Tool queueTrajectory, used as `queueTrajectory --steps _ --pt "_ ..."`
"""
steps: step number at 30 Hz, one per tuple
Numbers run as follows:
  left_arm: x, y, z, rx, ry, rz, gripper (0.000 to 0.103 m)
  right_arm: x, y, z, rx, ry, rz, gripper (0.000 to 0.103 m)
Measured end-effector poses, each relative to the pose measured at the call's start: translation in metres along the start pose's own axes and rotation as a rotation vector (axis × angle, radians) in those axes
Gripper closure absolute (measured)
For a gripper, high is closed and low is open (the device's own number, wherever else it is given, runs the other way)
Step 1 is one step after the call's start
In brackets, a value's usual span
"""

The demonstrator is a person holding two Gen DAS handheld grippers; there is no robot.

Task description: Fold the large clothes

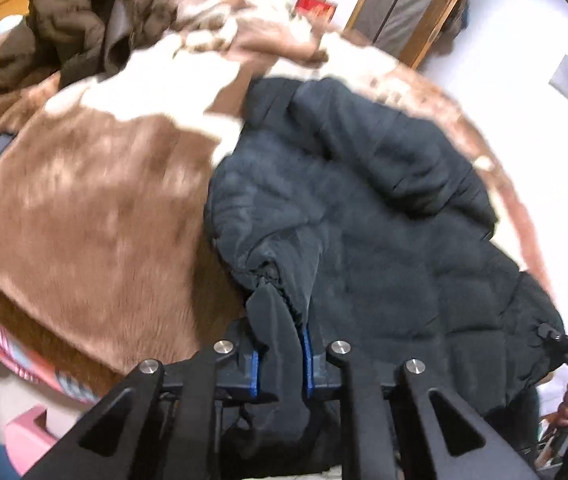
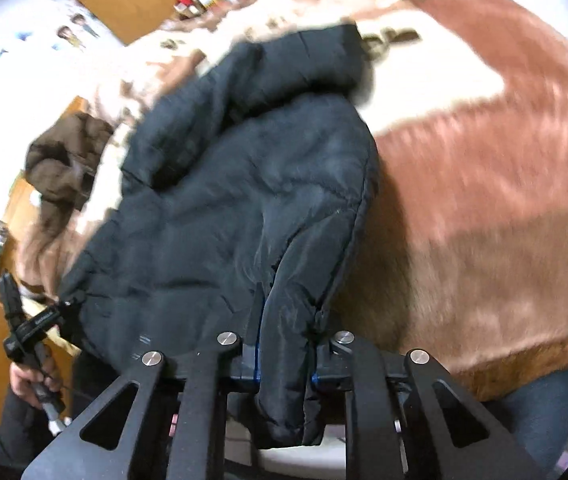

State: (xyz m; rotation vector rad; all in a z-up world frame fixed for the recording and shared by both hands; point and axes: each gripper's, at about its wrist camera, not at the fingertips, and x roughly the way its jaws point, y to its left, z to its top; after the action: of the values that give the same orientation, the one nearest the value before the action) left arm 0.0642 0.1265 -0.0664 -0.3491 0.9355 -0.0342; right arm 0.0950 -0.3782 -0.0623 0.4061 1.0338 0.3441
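We pinch black puffer jacket (image 1: 384,220) hem, left hand-held gripper (image 1: 280,316) and right hand-held gripper (image 2: 284,320) both clamped; soft, bulky, slippery.

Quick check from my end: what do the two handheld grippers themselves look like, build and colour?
Both match. The left gripper and right gripper are matte black, with angular linkage arms that have triangular cut-outs and round silver pivot bolts. Blue strips edge the finger mounts. Seen from the left wrist camera, the right unit has a black stick handle with small, unreadable white lettering.
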Motion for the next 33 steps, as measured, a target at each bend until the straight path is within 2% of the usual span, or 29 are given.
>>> queueTrajectory --steps 5,10,15,21,27,33 --pt "-0.049 -0.013 0.026 0.014 -0.124 -0.063 0.088 -0.046 0.020 0.016 -0.008 -0.119 0.056 0.088" --pt "-0.092 -0.010 0.014 -0.008 -0.194 -0.122 0.088 -0.079 0.027 -0.004 0.006 -0.159 0.094 0.088" --pt "-0.111 0.004 -0.016 -0.057 -0.191 -0.154 0.088 -0.102 0.020 -0.029 0.042 -0.152 0.124 0.088" --pt "-0.112 0.011 -0.035 -0.104 -0.170 -0.158 0.088 -0.104 0.017 -0.030 0.053 -0.138 0.131 0.088" --pt "-0.111 0.004 -0.009 -0.093 -0.190 -0.163 0.088 -0.101 0.017 -0.004 0.068 -0.164 0.166 0.088" --pt "-0.095 -0.004 0.045 -0.106 -0.227 -0.155 0.087 -0.089 0.015 0.045 0.079 -0.199 0.172 0.088"
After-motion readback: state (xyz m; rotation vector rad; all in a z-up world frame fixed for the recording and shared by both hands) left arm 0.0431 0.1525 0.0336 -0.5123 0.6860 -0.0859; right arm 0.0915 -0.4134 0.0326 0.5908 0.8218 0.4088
